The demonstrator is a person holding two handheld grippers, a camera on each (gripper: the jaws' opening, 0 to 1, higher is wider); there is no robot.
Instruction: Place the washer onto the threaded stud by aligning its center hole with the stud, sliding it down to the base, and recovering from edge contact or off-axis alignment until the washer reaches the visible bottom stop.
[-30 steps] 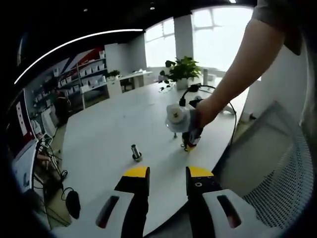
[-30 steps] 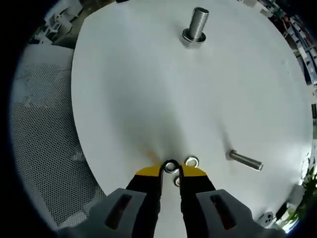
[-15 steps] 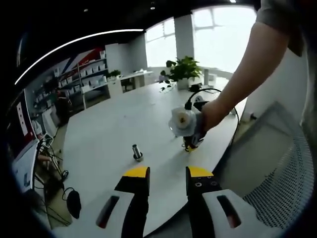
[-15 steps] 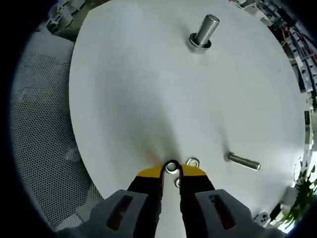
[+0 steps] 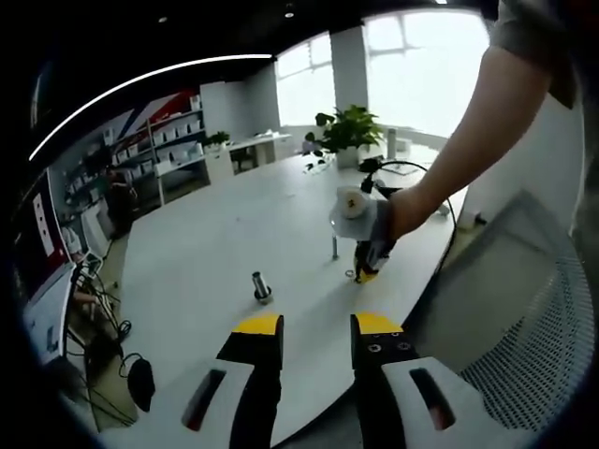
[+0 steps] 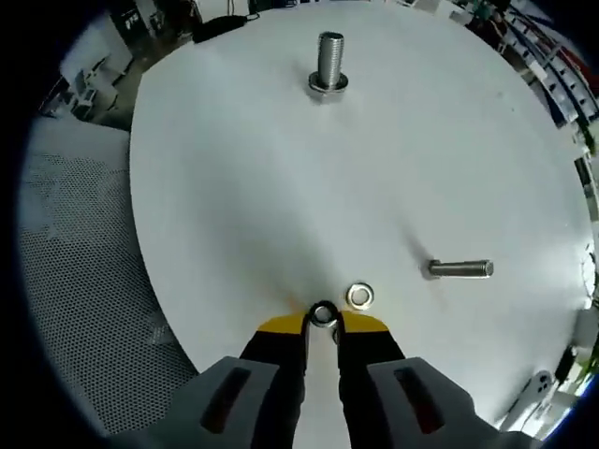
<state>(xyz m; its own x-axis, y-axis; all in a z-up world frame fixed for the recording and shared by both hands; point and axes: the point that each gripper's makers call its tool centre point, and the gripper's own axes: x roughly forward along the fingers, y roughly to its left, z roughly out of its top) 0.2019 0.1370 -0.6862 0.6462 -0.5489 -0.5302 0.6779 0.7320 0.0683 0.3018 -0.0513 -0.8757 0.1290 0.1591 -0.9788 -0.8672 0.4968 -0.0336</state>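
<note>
In the right gripper view my right gripper [image 6: 322, 323] is shut on a small steel washer [image 6: 323, 313], pinched between the yellow tips just over the white table [image 6: 234, 187]. The threaded stud [image 6: 329, 62] stands upright far ahead, with a ring at its base. In the left gripper view the stud [image 5: 259, 284] stands mid-table, and to its right a person's hand holds the right gripper [image 5: 365, 269] tip-down on the table. My left gripper [image 5: 316, 327] hangs open near the table's edge with nothing between its jaws.
A second washer [image 6: 359, 296] lies beside the right tips, and a loose bolt [image 6: 460, 269] lies flat further right. A mesh chair [image 6: 75, 281] sits off the table's rim. A potted plant [image 5: 348, 131] and a black cable [image 5: 398, 173] are at the far end.
The hand with the right gripper has shifted right across the table, away from the stud. In the right gripper view the stud has swung left and the view has tilted; the washer stays between the tips.
</note>
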